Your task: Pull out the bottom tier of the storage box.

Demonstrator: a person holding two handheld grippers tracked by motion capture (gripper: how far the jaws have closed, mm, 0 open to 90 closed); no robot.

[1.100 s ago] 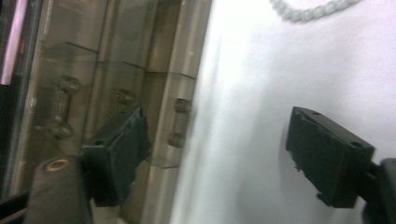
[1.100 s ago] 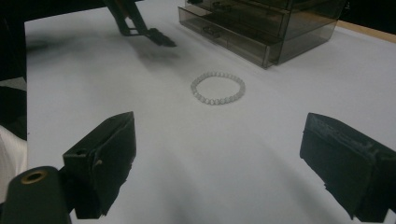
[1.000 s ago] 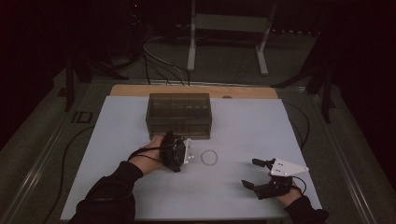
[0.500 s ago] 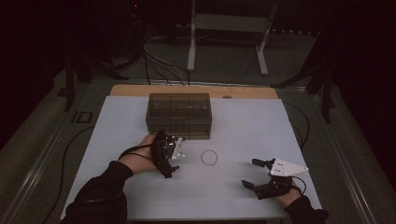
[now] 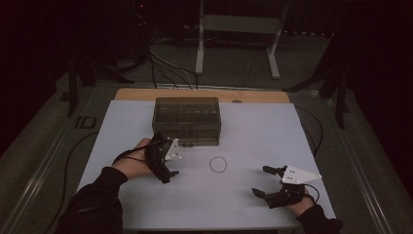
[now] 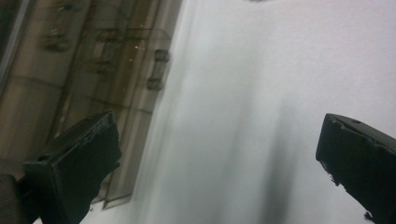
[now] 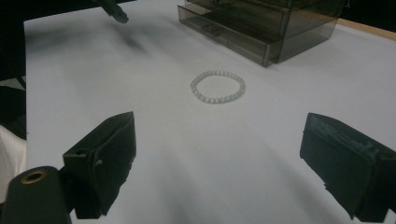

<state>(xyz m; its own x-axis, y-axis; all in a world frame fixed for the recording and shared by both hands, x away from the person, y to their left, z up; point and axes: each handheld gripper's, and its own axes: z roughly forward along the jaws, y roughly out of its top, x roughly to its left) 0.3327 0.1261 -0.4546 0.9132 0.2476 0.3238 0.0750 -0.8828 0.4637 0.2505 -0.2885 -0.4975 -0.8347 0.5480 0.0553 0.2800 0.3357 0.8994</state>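
- I see a bracelet [image 5: 217,165] of small pale, translucent beads lying flat on the white table, a closed ring, out in the open and touching nothing.
- Just behind it I see a smoky, see-through drawer box [image 5: 186,120] standing upright near the table's far edge, its drawer fronts towards me; from the right gripper view its lowest drawer [image 7: 229,33] juts out slightly.

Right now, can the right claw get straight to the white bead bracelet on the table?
Probably yes: the right claw is open and faces the white bead bracelet, with only bare white tabletop between them.
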